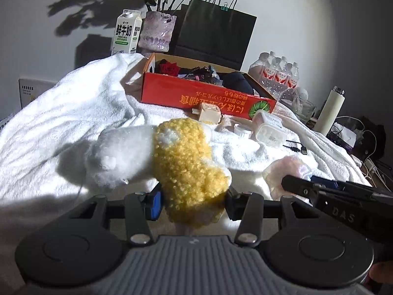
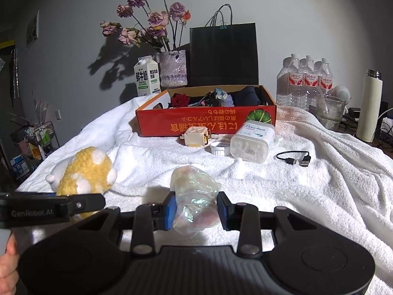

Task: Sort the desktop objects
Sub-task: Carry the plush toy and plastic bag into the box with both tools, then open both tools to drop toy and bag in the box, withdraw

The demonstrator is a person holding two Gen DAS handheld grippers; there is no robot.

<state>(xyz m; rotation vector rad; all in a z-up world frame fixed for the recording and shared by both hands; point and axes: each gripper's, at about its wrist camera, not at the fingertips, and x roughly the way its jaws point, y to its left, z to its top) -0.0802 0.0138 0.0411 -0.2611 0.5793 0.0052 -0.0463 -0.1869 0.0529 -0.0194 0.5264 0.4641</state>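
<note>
A yellow and white plush toy (image 1: 189,167) lies on the white towel (image 1: 61,127), and my left gripper (image 1: 194,204) is shut on its near end. The right wrist view shows the same plush toy (image 2: 86,172) at the left. My right gripper (image 2: 196,211) is shut on a crumpled iridescent plastic bag (image 2: 194,196), both blue pads pressing its sides. In the left wrist view that bag (image 1: 285,172) shows at the right. An open red cardboard box (image 2: 196,123) holding a red rose and dark items stands beyond, also visible as the red box (image 1: 196,95).
In front of the box lie a beige plug-like item (image 2: 196,136), a small white jar (image 2: 219,148), a clear box of cotton swabs (image 2: 253,142) and a black USB cable (image 2: 294,159). Behind stand a milk carton (image 2: 147,76), flower vase (image 2: 173,68), black paper bag (image 2: 223,54), water bottles (image 2: 304,81), a glass (image 2: 330,110) and a white flask (image 2: 369,108).
</note>
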